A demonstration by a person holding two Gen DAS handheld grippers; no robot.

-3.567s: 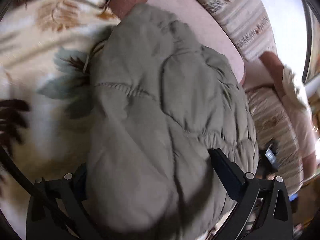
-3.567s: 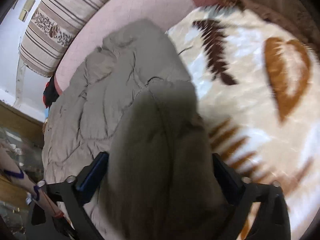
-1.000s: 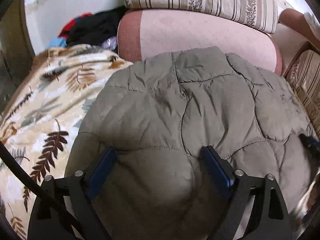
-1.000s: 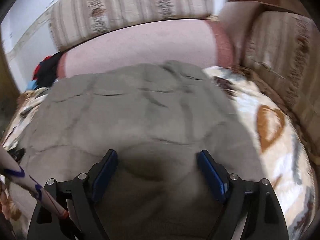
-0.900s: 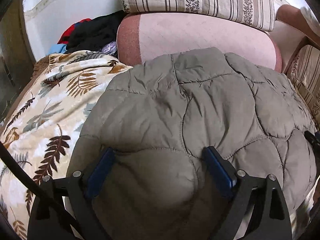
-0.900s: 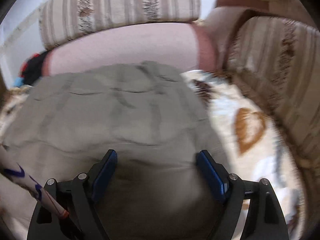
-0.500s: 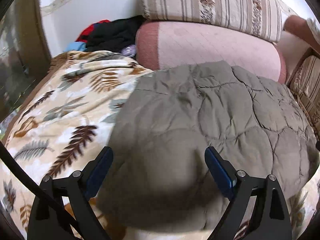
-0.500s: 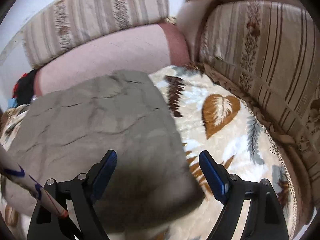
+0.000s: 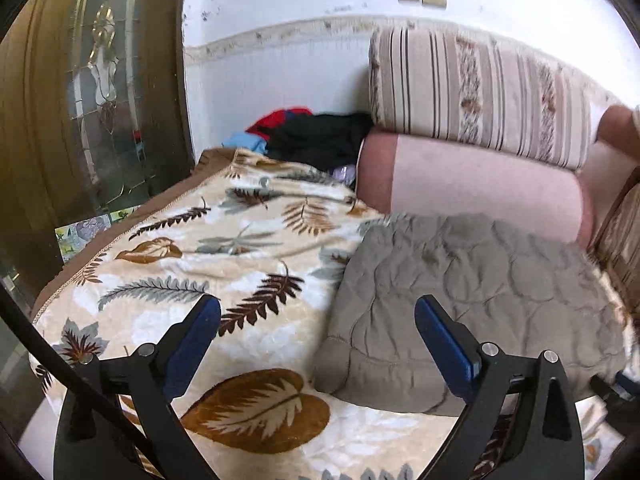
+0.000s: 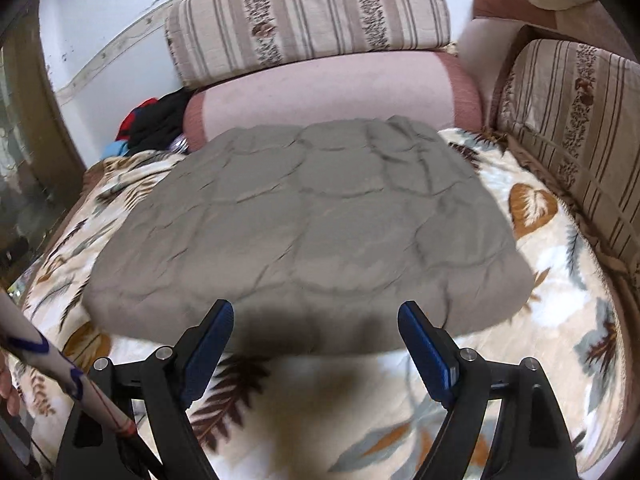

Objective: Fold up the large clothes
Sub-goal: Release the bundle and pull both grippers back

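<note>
A grey-green quilted jacket (image 10: 312, 216) lies folded into a flat rectangle on a leaf-patterned blanket (image 10: 560, 312). In the left wrist view the jacket (image 9: 472, 280) lies to the right of centre. My left gripper (image 9: 318, 332) is open and empty, above the blanket at the jacket's near left edge. My right gripper (image 10: 316, 332) is open and empty, just in front of the jacket's near edge, not touching it.
A pink bolster (image 10: 332, 92) and striped cushions (image 10: 308, 16) line the back; another striped cushion (image 10: 580, 120) is on the right. A pile of dark and red clothes (image 9: 316, 136) lies at the back left. A glass-panelled door (image 9: 92, 100) stands to the left.
Both grippers have let go of the jacket and pulled back toward me. The jacket now lies flat and folded on the blanket. The left gripper has shifted left.
</note>
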